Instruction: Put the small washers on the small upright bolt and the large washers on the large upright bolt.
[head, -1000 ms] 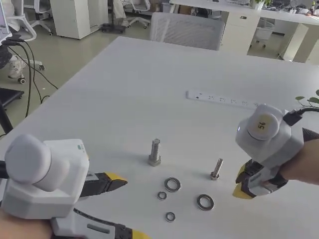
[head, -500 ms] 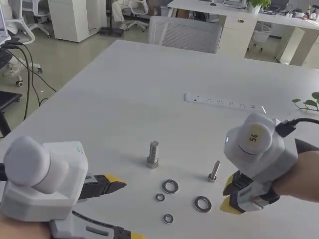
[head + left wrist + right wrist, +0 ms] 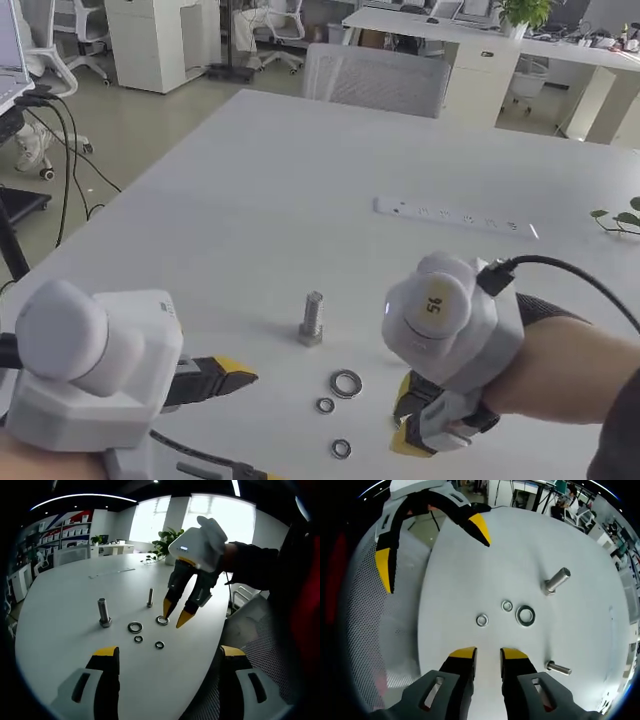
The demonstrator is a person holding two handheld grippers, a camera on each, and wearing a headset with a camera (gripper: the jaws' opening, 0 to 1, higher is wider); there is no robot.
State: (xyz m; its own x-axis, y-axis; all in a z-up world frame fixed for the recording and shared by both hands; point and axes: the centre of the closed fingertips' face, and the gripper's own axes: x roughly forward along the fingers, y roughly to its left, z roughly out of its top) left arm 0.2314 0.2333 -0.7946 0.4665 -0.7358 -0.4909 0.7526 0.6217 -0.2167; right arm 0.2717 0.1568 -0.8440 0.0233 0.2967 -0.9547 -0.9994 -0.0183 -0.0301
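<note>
The left gripper [image 3: 170, 652] is held over the table [image 3: 300, 180] with its fingers spread wide and empty. The large bolt [image 3: 311, 320] stands upright, thread up. A large washer [image 3: 346, 383], a small washer [image 3: 325, 405] and a second small washer [image 3: 341, 448] lie flat near it. The small bolt [image 3: 150, 597] also stands upright. The right gripper [image 3: 488, 654] is pointed down with its fingers narrowly parted and nothing held, the tips at a second large washer [image 3: 162, 620], perhaps touching it.

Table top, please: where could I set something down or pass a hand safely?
The widest bare patch lies between the large bolt and the power strip; another runs from that bolt to the left edge of the table. It is crowded between the left gripper and the right gripper, where the washers and the small bolt cluster.
</note>
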